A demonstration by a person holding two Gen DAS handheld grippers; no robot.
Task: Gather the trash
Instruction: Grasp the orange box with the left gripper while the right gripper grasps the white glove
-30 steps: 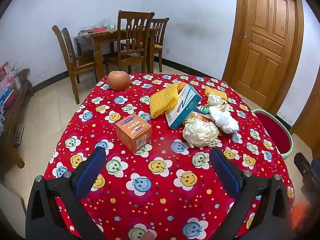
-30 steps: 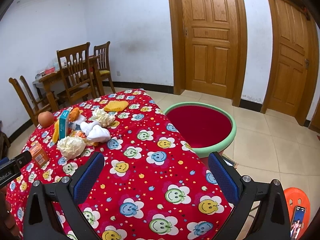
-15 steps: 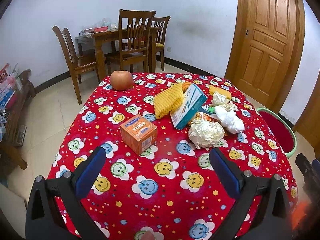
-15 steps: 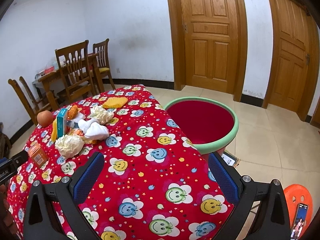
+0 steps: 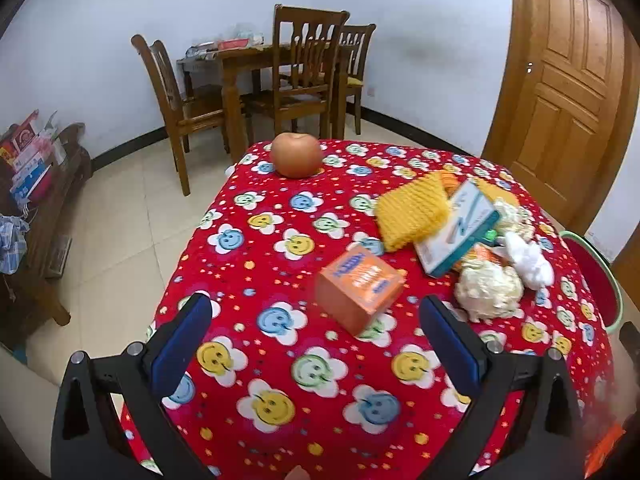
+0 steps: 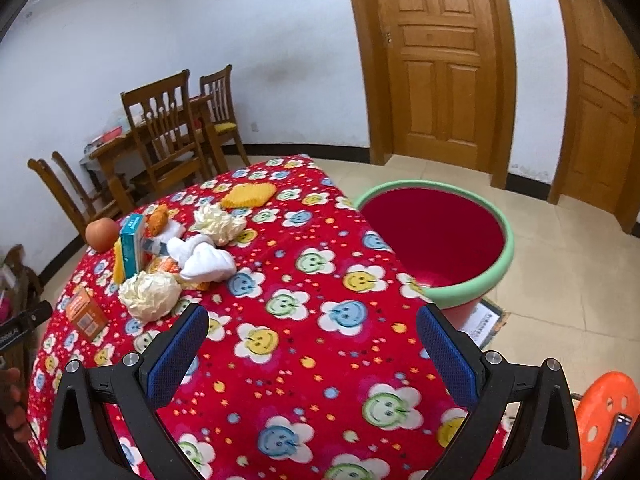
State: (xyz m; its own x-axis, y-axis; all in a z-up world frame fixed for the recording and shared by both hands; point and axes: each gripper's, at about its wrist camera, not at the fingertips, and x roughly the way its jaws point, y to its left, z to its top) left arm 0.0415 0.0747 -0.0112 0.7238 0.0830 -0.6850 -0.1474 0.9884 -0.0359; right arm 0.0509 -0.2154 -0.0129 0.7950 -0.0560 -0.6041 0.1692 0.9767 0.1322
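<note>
A red smiley-flower cloth covers the table (image 5: 280,344). On it lie an orange box (image 5: 358,286), a crumpled paper ball (image 5: 489,290), white tissue (image 5: 528,258), a teal-and-white box (image 5: 460,230), yellow foam netting (image 5: 412,210) and an apple (image 5: 296,155). My left gripper (image 5: 316,332) hangs open just short of the orange box. My right gripper (image 6: 312,338) is open over bare cloth, with the paper ball (image 6: 149,295) and tissue (image 6: 206,262) ahead to the left. A red tub with a green rim (image 6: 434,236) stands on the floor beside the table.
A wooden dining table and chairs (image 5: 280,80) stand by the far wall. Wooden doors (image 6: 436,64) line the right side. An orange stool (image 6: 604,404) with a phone sits at lower right. A low wooden shelf (image 5: 36,184) with boxes is at left.
The left gripper has moved forward and left, so the orange box sits closer between its fingers. The right gripper has drifted nearer the table and tub. Both stay open.
</note>
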